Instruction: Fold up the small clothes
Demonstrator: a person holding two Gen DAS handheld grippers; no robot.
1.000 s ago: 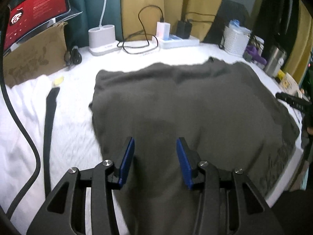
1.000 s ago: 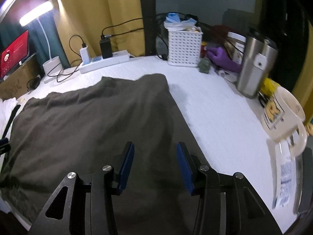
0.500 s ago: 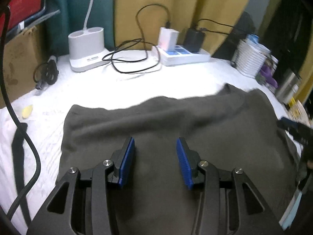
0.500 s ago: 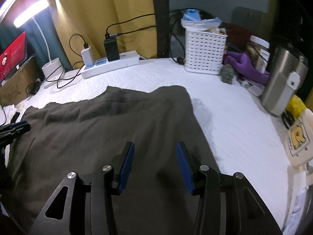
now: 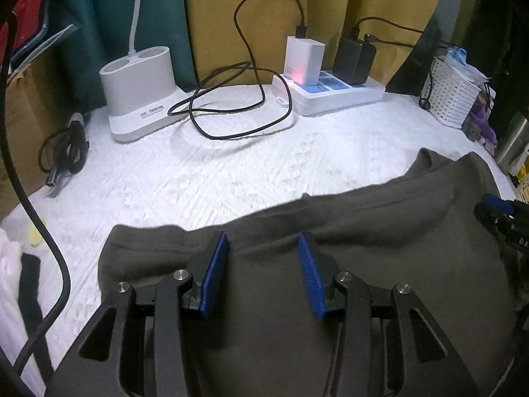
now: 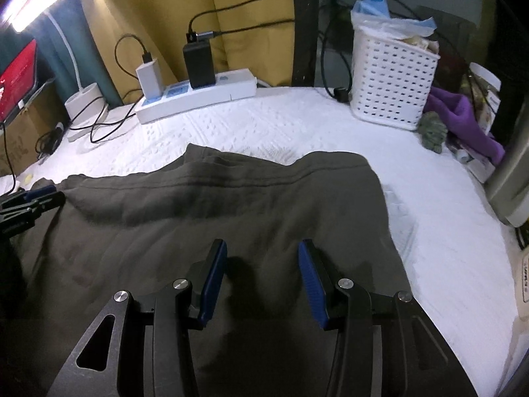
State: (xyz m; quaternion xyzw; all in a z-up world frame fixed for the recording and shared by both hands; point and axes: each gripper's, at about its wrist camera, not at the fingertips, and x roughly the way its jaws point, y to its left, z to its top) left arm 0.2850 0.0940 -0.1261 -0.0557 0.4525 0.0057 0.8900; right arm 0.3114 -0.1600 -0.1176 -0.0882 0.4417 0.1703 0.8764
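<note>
garment: dark olive-grey knit garment (image 6: 231,218), spread flat on white textured cloth (image 6: 429,225)
right gripper (image 6: 263,248): blue-padded jaws apart, nothing between, above garment's near part
left gripper (image 6: 39,197): far left, at garment edge
far right: white perforated plastic basket (image 6: 393,82)

One garment (image 5: 347,297), one basket (image 6: 390,79), one power strip (image 5: 340,94), two chargers (image 5: 302,61).
</note>
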